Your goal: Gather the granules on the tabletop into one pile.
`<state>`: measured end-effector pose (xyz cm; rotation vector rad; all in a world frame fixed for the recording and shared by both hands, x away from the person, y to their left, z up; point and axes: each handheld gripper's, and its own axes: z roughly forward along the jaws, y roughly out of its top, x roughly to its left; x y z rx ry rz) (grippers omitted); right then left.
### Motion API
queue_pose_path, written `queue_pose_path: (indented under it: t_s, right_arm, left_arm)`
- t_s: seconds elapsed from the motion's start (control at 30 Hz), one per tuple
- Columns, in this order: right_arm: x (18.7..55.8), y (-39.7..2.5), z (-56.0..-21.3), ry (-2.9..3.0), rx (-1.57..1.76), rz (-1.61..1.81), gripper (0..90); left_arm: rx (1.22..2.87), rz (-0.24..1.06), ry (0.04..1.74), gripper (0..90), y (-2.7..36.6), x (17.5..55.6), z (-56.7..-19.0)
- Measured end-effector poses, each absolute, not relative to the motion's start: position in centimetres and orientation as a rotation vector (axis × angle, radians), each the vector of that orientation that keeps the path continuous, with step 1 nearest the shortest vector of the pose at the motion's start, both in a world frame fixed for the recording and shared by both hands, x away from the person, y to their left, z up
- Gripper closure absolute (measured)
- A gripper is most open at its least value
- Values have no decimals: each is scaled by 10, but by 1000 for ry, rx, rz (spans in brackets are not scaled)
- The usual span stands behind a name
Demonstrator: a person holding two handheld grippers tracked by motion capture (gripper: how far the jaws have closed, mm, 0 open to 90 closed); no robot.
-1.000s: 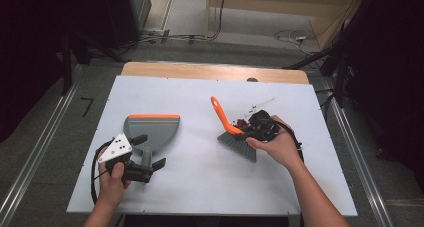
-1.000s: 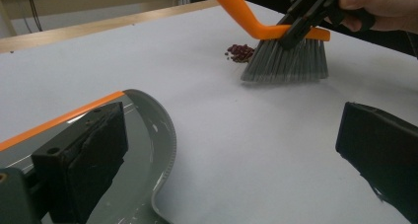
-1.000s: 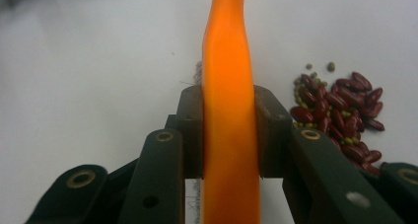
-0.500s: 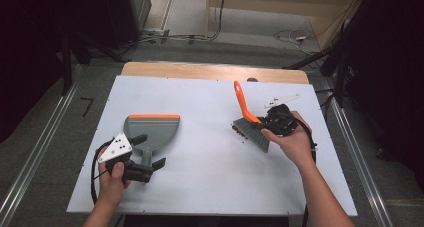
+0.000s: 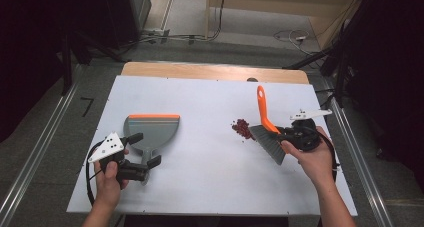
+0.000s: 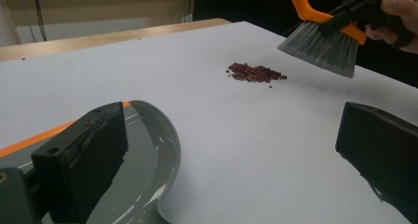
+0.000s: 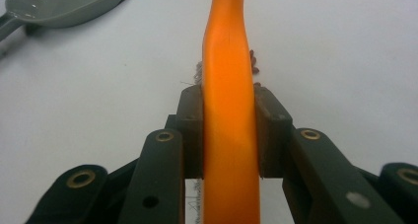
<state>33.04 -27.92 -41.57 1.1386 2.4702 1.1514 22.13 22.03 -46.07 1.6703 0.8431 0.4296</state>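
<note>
Closest in on the high view, the left gripper (image 5: pixel 141 151) sits low at the near-left of the white table (image 5: pixel 200 187), jaws spread wide, one to each side of the grey handle of the dustpan (image 5: pixel 151 132). From the left gripper view those two black pads stand well apart, nothing pinched between them, the curved grey wall of the dustpan (image 6: pixel 157 150) just inside the left one and bare table in front of the right one. Across on the right side, the right gripper (image 5: pixel 280 132) is clamped on the brush (image 5: pixel 267 132); the right gripper view shows both jaws pressed flat against the orange handle of the brush (image 7: pixel 229 110), which runs straight up between them. The grey bristles hang below and toward the left of that gripper, lifted off the table as the left gripper view has it, brush (image 6: pixel 323 44) tilted with its handle pointing away. Just past the bristles, on the side facing the left gripper, lies the small heap of dark red bits (image 5: pixel 242 128), well apart from the dustpan's orange lip. Farther back, the table's wooden edge (image 5: pixel 215 71).
</note>
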Motion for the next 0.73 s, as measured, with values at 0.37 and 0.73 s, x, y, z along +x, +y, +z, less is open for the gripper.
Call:
queue_pose_path:
  t_s: [0.37,0.73]
  right_arm:
    - [305,-318,-431,2387,1244,1259,682]
    - [304,-332,-440,2371,1276,1266,682]
  left_arm:
    - [1639,435,854,0,225,220,-458]
    - [1633,433,863,0,227,221,-459]
